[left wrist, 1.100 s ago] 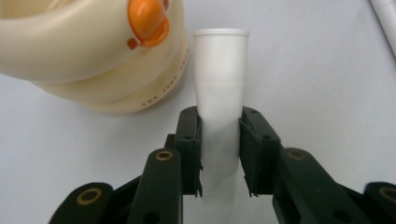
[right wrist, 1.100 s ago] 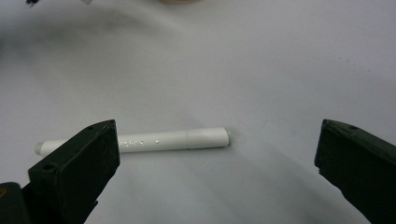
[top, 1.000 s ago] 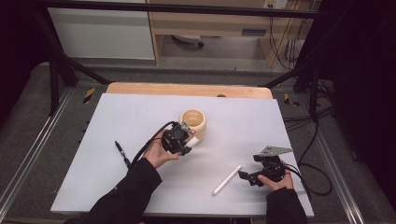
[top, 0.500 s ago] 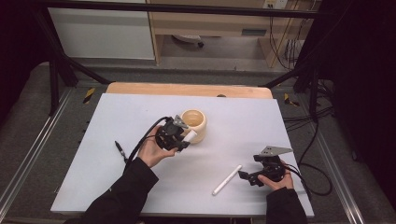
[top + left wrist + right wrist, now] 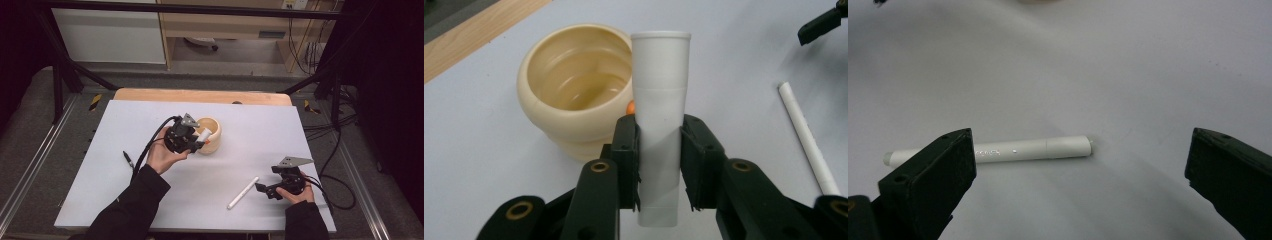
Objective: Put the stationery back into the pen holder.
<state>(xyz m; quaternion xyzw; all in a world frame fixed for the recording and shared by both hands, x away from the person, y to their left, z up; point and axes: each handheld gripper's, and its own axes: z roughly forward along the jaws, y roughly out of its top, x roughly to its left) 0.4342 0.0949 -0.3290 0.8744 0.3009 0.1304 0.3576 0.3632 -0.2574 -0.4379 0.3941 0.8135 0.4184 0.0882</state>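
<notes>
My left gripper (image 5: 659, 167) (image 5: 196, 140) is shut on a white marker (image 5: 659, 125), held upright between the jaws with its flat end up. It hangs beside a cream wooden cup (image 5: 574, 97) (image 5: 211, 134), whose inside looks bare; a small orange spot peeks out behind the marker. My right gripper (image 5: 1080, 175) (image 5: 262, 189) stands open low over the table, just in front of a second white marker (image 5: 1013, 150) (image 5: 243, 192) that lies flat. That marker (image 5: 806, 137) lies at the right of the left gripper view.
A black pen (image 5: 128, 159) lies on the white table (image 5: 260, 130) to the left of the left forearm. A wooden strip (image 5: 200, 95) runs along the table's far edge. Cables trail off both grippers.
The left gripper has carried its white marker up and to the right, toward the cup's rim. The right gripper has stayed where it was.
</notes>
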